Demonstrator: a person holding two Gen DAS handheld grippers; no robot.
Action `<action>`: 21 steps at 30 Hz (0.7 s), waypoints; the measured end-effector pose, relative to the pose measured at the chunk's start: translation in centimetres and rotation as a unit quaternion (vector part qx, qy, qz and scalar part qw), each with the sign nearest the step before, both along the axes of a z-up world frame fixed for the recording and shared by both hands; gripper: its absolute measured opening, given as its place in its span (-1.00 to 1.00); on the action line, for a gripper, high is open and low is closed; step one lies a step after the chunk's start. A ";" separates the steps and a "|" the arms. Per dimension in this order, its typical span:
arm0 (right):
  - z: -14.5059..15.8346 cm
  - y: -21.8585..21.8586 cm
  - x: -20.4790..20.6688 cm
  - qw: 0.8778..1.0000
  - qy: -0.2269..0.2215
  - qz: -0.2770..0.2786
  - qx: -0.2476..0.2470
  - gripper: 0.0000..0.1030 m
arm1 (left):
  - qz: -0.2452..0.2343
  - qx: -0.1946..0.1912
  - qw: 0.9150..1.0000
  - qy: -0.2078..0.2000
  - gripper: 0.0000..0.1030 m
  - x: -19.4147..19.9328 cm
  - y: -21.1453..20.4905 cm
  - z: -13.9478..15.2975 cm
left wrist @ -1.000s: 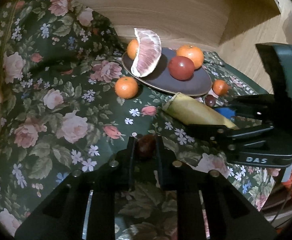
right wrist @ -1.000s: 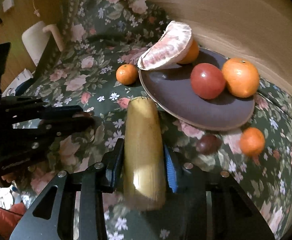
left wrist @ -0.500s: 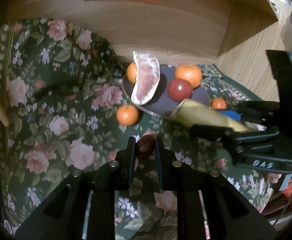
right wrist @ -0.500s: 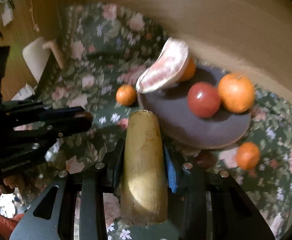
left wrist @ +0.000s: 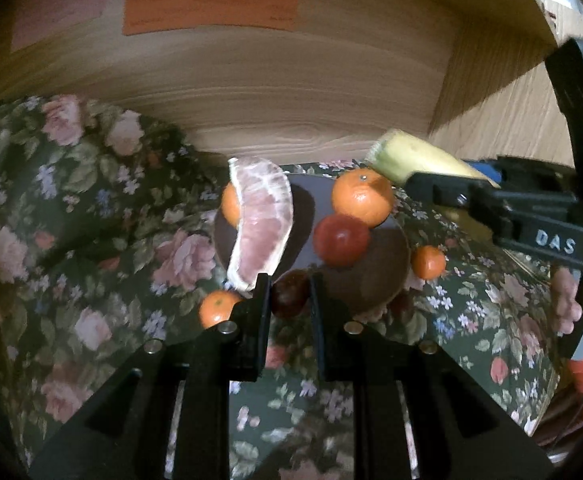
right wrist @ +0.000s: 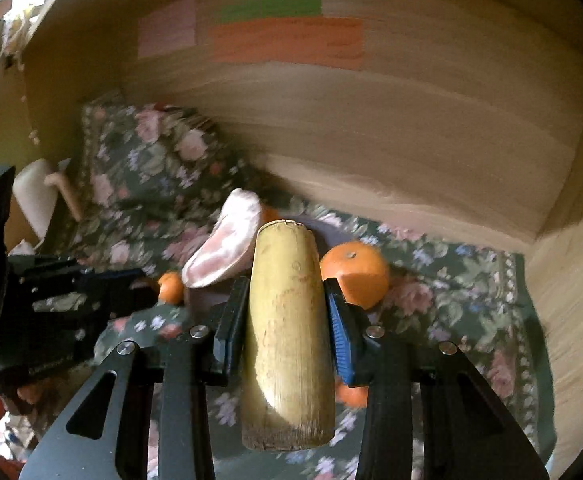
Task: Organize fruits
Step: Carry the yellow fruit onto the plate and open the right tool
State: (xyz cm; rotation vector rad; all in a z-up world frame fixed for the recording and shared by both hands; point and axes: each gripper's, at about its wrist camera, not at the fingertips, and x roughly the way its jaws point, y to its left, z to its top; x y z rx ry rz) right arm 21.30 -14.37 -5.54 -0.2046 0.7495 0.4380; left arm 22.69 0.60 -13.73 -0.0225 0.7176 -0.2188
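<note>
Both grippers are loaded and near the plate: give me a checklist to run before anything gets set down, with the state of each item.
1. Left gripper grip on the small dark fruit: ok, held between the fingers.
2. Right gripper grip on the yellow stalk piece: ok, clamped at mid-length.
3. Free room on the plate: ok, bare patch at the near right, beside the red fruit.
4. Pomelo wedge stability: cannot tell; it stands on edge against a tangerine.
5. Clearance between the two grippers: ok, apart in both views.
6. Loose tangerines off the plate: not ok, at least two lie on the floral cloth.
</note>
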 end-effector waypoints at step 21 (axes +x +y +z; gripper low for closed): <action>-4.2 2.2 7.7 0.996 0.068 0.021 -0.045 -0.34 | -0.020 0.037 0.997 0.057 -0.64 5.4 -3.7 -4.0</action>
